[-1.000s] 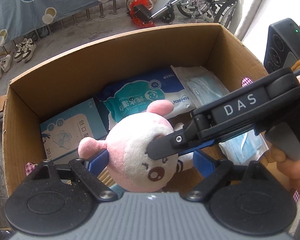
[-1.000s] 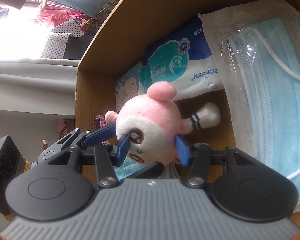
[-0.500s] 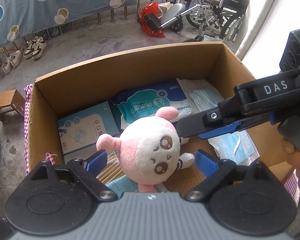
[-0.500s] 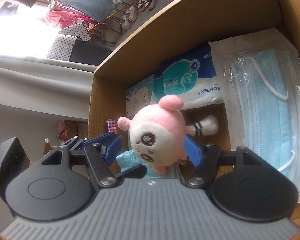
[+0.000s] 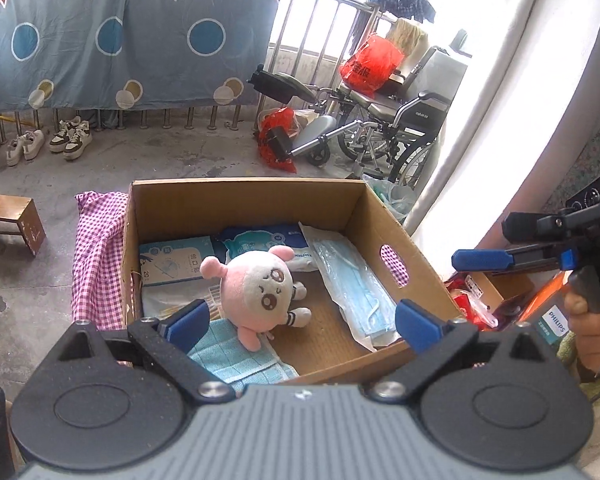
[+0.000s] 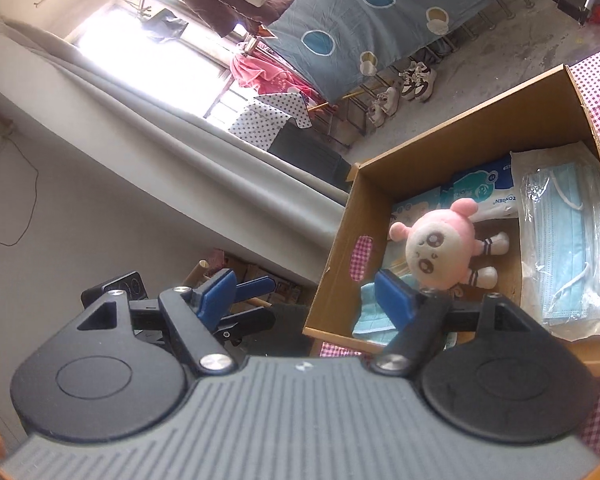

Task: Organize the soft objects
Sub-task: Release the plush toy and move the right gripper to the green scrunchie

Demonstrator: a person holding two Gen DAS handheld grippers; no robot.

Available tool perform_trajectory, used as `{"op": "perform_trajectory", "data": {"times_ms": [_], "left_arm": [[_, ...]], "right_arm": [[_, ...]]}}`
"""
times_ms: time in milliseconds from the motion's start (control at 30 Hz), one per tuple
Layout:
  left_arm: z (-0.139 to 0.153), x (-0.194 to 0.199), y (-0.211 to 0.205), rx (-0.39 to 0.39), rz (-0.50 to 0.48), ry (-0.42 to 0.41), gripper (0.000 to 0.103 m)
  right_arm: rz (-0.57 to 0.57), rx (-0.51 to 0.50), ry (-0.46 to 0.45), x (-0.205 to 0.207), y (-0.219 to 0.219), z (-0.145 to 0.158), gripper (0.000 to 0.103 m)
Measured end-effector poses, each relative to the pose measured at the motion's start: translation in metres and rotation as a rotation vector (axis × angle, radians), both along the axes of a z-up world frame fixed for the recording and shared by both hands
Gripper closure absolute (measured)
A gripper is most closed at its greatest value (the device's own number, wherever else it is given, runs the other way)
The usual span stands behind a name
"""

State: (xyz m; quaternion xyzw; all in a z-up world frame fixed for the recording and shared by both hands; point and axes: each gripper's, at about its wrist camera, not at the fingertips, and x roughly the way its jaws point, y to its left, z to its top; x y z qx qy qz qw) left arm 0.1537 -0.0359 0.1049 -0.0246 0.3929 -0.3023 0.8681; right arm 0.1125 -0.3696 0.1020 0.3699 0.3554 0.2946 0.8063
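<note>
Left wrist view: left tongs [image 5: 300, 322] are standing wide, nothing between the blue pads, hovering over the near edge of the cardboard box [image 5: 244, 196]. Jaws have just been opening further. The pink plush toy [image 5: 260, 288] is lying released on the box floor, near-left of centre, face up, one foot touching the light-blue cloth [image 5: 236, 356] at the near-left corner. A sealed pack of blue face masks [image 5: 351, 288] is lying along the box's right side, just beside the plush. A blue-and-white wipes pack [image 5: 260, 238] is sitting against the far wall, and a mask carton [image 5: 176, 260] is sitting at far left. A pink checked cloth [image 5: 96, 256] is draping under the box on the left. Right tongs [image 5: 479, 260] are showing at the right edge, held by a hand [image 5: 591, 324], clear of the box.

Right wrist view: right tongs [image 6: 303, 294] are also parted with nothing gripped; jaws have just been opening. They are sitting outside the box wall [image 6: 339, 256], with the plush [image 6: 443, 248] beyond the right pad, not touching it. The left tongs [image 6: 256, 286] are visible just past the left pad.
</note>
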Motion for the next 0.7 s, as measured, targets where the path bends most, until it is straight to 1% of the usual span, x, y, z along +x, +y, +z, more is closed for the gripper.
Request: {"op": "perform_trajectory", "data": {"times_ms": [100, 167, 233, 300, 400, 500, 567, 667, 700], "left_arm": [[-0.017, -0.024, 0.001, -0.027, -0.011, 0.024, 0.003], [-0.032, -0.035, -0.003, -0.042, -0.024, 0.043, 0.003], [-0.049, -0.045, -0.009, -0.049, -0.042, 0.083, 0.003], [-0.07, -0.054, -0.02, -0.036, -0.066, 0.107, 0.003], [-0.093, -0.062, -0.04, 0.01, -0.098, 0.126, 0.004], [-0.118, -0.068, -0.064, 0.05, -0.142, 0.142, 0.008], [-0.128, -0.07, -0.074, 0.067, -0.161, 0.148, 0.013], [-0.139, -0.075, -0.085, 0.097, -0.172, 0.14, 0.02], [-0.14, -0.075, -0.087, 0.107, -0.177, 0.136, 0.022]], "right_arm": [[-0.018, -0.008, -0.028, -0.035, -0.004, -0.001, 0.025], [-0.044, -0.03, -0.033, -0.06, -0.005, -0.008, 0.025], [-0.078, -0.049, -0.027, -0.083, -0.007, -0.02, 0.025], [-0.112, -0.064, -0.012, -0.1, -0.009, -0.034, 0.025], [-0.169, -0.092, 0.051, -0.117, -0.011, -0.066, 0.025], [-0.222, -0.146, 0.143, -0.124, -0.01, -0.105, 0.025], [-0.231, -0.163, 0.178, -0.123, -0.006, -0.124, 0.027], [-0.233, -0.161, 0.233, -0.114, 0.002, -0.149, 0.035], [-0.238, -0.174, 0.258, -0.111, 0.004, -0.157, 0.041]]}}
